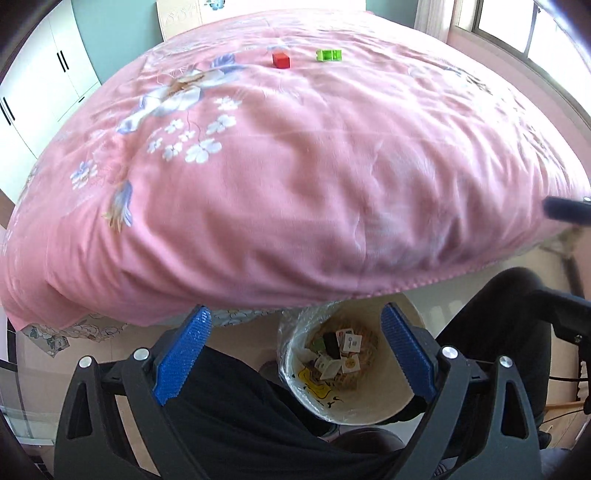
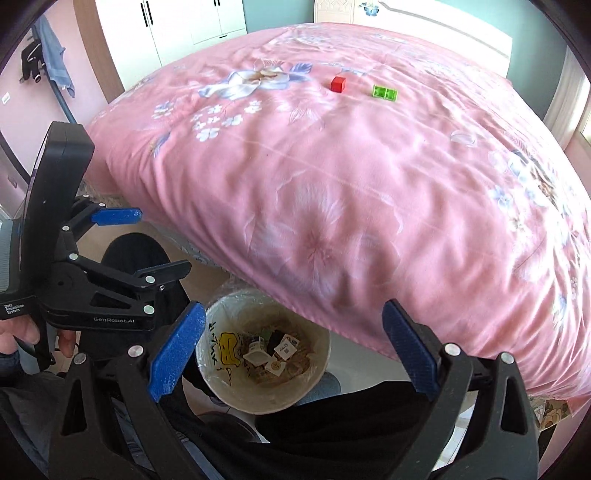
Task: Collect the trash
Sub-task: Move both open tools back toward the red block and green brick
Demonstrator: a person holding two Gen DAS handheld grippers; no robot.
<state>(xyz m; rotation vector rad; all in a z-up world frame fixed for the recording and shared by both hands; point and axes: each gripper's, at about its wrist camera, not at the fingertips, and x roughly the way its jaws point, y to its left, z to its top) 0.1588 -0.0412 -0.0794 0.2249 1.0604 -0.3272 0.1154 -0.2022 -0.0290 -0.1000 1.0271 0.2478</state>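
A cream waste bin [image 1: 391, 406] [image 2: 317, 384] lined with clear plastic stands on the floor at the foot of the bed, with several scraps of paper and wrappers [image 1: 340, 354] [image 2: 273, 350] inside. My left gripper [image 1: 295, 350] hangs open above the bin, holding nothing. My right gripper [image 2: 293, 350] is open and empty over the same bin. The left gripper [image 2: 136, 240] also shows at the left of the right wrist view, its jaws apart. A red cube [image 1: 280, 60] [image 2: 338, 84] and a green block [image 1: 328, 55] [image 2: 385, 92] lie far up the pink quilt [image 1: 295, 166] [image 2: 351, 184].
The person's dark-trousered legs [image 1: 240, 413] [image 2: 351, 424] flank the bin, and a hand [image 2: 22, 332] holds the left tool. White wardrobes [image 1: 40, 81] [image 2: 177, 26] stand left of the bed. A window [image 1: 517, 26] is at the right.
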